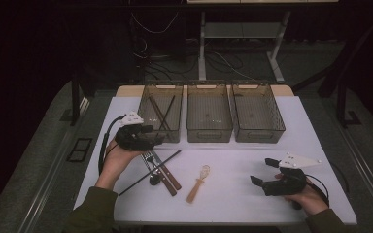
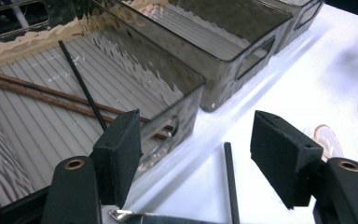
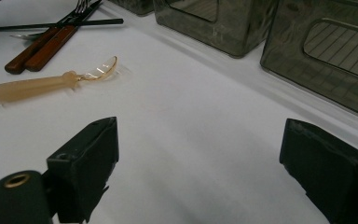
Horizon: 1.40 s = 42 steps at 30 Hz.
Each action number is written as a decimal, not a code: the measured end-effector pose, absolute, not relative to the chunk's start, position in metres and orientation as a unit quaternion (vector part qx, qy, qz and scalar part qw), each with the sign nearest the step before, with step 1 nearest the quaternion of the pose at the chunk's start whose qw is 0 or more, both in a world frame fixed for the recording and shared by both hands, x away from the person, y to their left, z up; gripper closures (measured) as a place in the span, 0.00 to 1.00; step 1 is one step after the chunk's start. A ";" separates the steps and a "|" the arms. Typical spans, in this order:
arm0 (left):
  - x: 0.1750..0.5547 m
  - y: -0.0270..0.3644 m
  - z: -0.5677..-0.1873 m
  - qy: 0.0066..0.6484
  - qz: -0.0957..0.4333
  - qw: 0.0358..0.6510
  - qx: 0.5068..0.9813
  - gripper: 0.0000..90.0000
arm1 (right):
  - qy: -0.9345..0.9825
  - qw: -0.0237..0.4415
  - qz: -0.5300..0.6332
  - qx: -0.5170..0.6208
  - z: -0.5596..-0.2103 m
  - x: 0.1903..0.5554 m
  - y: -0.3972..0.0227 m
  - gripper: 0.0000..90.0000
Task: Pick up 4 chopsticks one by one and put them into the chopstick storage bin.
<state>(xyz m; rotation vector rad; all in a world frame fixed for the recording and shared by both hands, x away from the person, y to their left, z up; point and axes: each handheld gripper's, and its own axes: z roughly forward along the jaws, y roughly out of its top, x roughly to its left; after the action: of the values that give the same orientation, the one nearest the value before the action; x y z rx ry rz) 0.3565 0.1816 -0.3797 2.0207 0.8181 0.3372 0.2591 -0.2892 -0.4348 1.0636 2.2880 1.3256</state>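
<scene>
Chopstick (image 1: 149, 173), black, lies slantwise on the white table (image 1: 252, 160) across two wooden-handled forks (image 1: 162, 172), near the left bin (image 1: 161, 112). Left tongs (image 1: 151, 137) above it: apart, empty. Right tongs (image 1: 263, 171): apart, empty.

A thin black chopstick (image 1: 150, 172) lies slantwise on the table, across the wooden-handled cutlery.

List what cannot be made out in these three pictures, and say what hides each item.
- Fork heads: high view, covered by the left gripper.
- Black chopstick lower end: left gripper view, cut off by the bottom edge.
- Right bin contents: high view, too dim and small.
- Spoon handle: left gripper view, behind the jaw.
</scene>
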 end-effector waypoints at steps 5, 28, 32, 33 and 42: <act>0.341 0.186 -0.389 0.331 0.142 0.453 0.815 0.37 | 0.792 0.144 0.462 0.371 -0.434 0.259 -0.289 0.13; 0.302 0.201 -0.429 0.321 0.107 0.425 0.839 0.58 | 0.793 0.148 0.458 0.373 -0.434 0.258 -0.289 0.13; 0.303 0.199 -0.434 0.325 0.096 0.408 0.848 0.69 | 0.793 0.149 0.457 0.373 -0.435 0.258 -0.289 0.13; 0.304 0.199 -0.435 0.323 0.093 0.404 0.850 0.71 | 0.793 0.150 0.457 0.373 -0.435 0.258 -0.289 0.13; 0.304 0.197 -0.439 0.322 0.080 0.383 0.862 0.84 | 0.794 0.149 0.457 0.374 -0.435 0.258 -0.289 0.13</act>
<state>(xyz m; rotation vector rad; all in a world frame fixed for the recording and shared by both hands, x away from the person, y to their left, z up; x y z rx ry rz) 0.3043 0.1973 -0.4387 2.1987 0.8215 0.2047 0.2581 -0.2894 -0.4348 1.0737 2.2811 1.3129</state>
